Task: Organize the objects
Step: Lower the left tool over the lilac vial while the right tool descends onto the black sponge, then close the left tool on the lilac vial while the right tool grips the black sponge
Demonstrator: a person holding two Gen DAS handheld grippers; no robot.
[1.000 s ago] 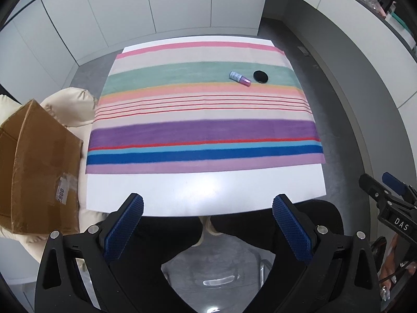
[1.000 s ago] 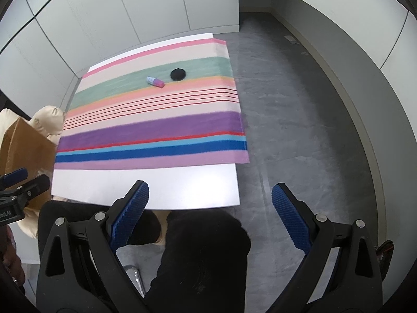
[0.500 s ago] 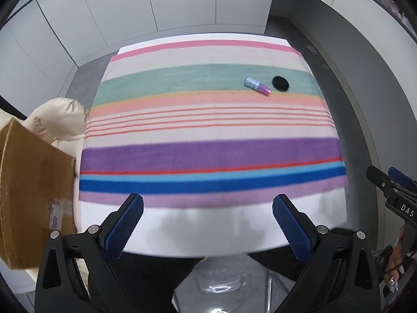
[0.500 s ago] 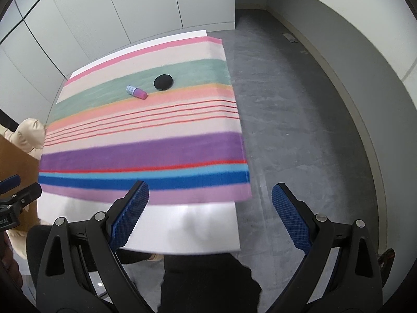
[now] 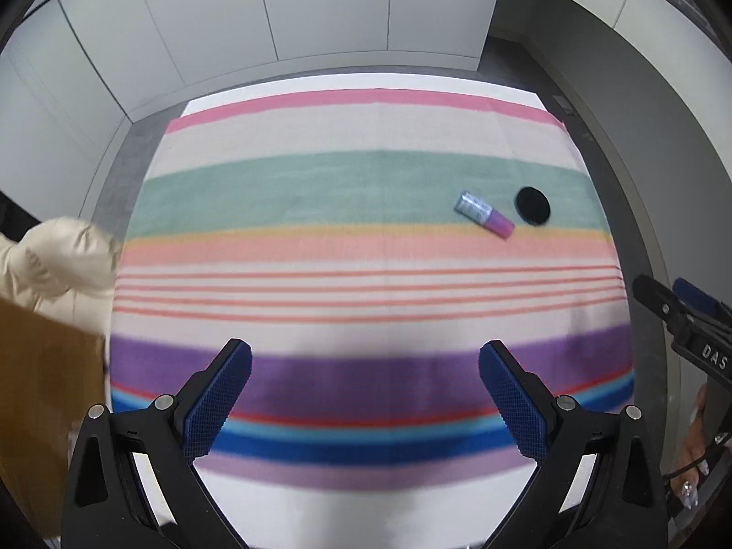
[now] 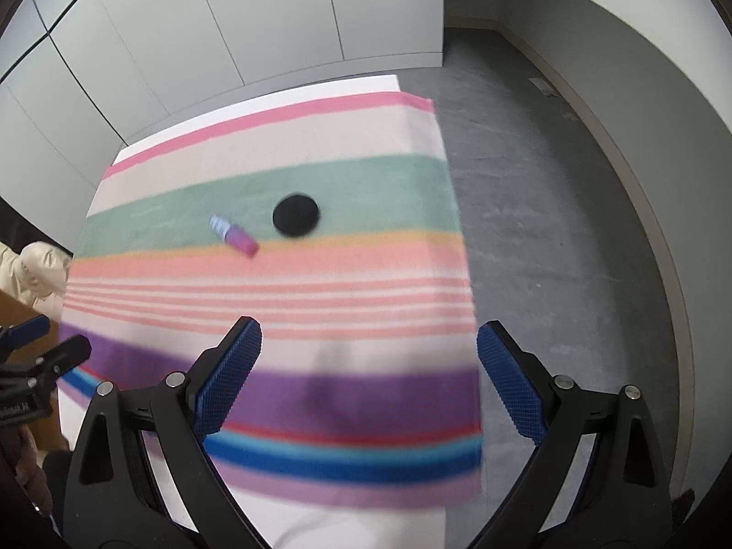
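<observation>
A small tube with a silvery-blue body and a pink end point(image 5: 484, 215) point(image 6: 234, 235) lies on its side on the green stripe of a striped cloth point(image 5: 320, 251) point(image 6: 366, 283). A flat black disc point(image 5: 532, 205) point(image 6: 295, 215) lies just to its right, apart from it. My left gripper point(image 5: 365, 366) is open over the purple stripe near the table's front, far short of both objects. Over the cloth's right part my right gripper point(image 6: 368, 347) is open too, with nothing between its fingers.
The cloth covers a white table point(image 5: 283, 517) whose right edge drops to grey floor point(image 6: 549, 210). A brown cardboard box point(image 5: 41, 402) and a cream padded seat point(image 5: 55, 261) stand left of the table. White cabinet walls point(image 5: 320, 4) rise beyond the far edge.
Both grippers have moved forward from above the person's lap to over the near half of the cloth. The tube and disc have not moved; both pairs of jaws stay wide.
</observation>
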